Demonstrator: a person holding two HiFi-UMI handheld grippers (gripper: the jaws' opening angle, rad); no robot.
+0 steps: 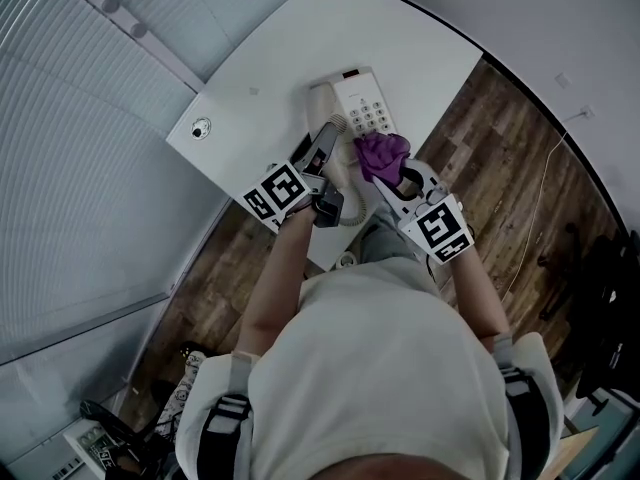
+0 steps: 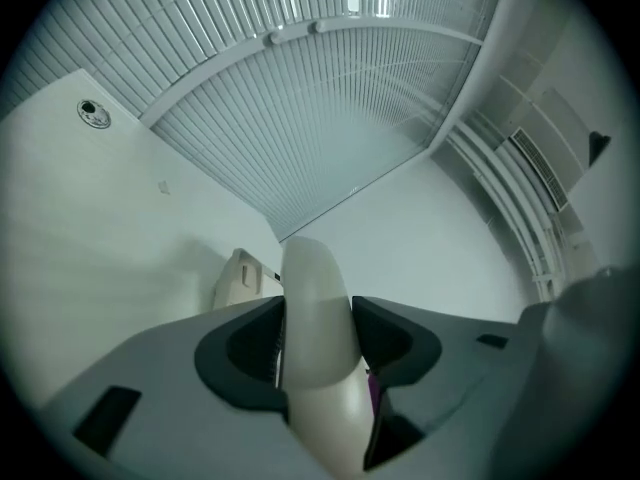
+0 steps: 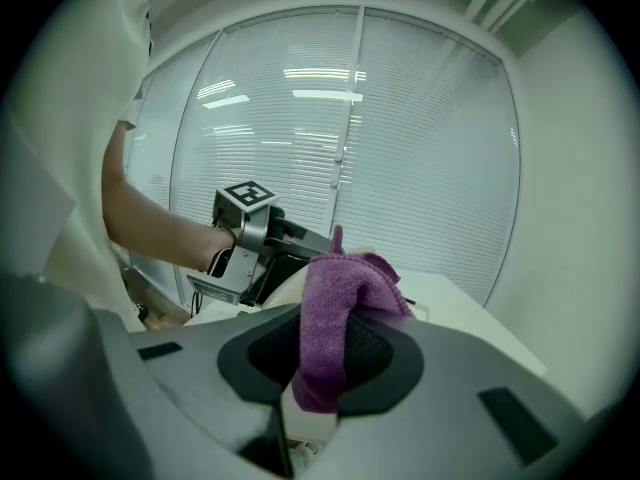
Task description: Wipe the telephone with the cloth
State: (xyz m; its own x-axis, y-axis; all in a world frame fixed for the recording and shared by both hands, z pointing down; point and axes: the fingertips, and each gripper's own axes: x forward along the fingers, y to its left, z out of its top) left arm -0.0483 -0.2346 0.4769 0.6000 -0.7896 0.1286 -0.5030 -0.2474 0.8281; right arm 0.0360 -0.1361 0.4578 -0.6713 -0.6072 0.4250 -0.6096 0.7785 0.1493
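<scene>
At the left of the white worktop [image 1: 270,78], the left gripper [image 1: 326,146] has its fingers [image 2: 240,353] clamped, set wide, across the cream handset [image 2: 318,308], held just in front of the telephone base [image 1: 365,103]. The handset looks stiff, smooth and light, so probably slippery; its narrow middle is the sound place to hold. Further right, the right gripper [image 1: 392,178] has its fingers [image 3: 385,353] pinched on the purple cloth [image 3: 335,308]. The cloth looks soft and limp, its loose wad free for rubbing. It sits just beside the handset, and I cannot tell whether they touch.
</scene>
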